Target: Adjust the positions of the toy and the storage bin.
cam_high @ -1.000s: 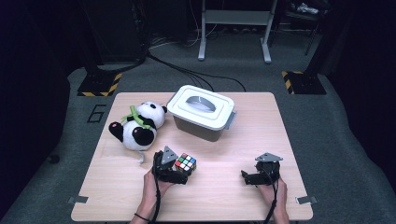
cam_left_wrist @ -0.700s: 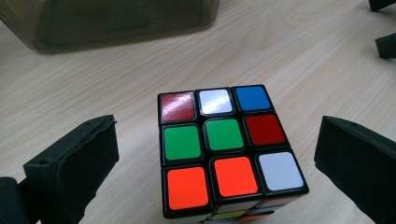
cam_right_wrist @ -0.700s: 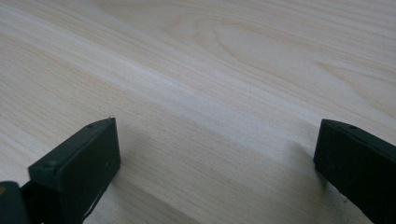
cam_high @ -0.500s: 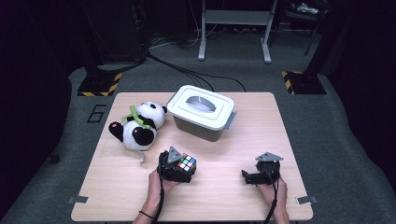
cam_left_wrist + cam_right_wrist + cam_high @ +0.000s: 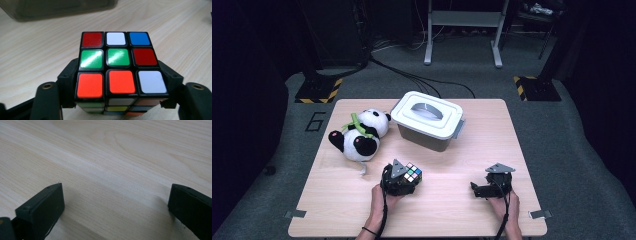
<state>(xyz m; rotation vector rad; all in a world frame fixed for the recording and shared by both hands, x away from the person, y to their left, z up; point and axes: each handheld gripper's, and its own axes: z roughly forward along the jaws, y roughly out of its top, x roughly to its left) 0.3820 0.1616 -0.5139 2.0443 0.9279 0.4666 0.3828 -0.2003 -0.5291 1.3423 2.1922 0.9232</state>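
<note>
We see the left gripper (image 5: 403,181) near the front edge of the pale wooden table (image 5: 492,130), its black jaws having just been closing and now pressed against both sides of the scrambled plastic puzzle cube (image 5: 120,67), whose top face shows red, white, blue, green and orange stickers. The cube sits on the tabletop, in front of the grey lidded plastic storage box (image 5: 429,120) and to the right of the black-and-white plush panda (image 5: 359,135). We find the right gripper (image 5: 484,190) well apart on the table's right side, jaws spread wide over bare wood with nothing between them
</note>
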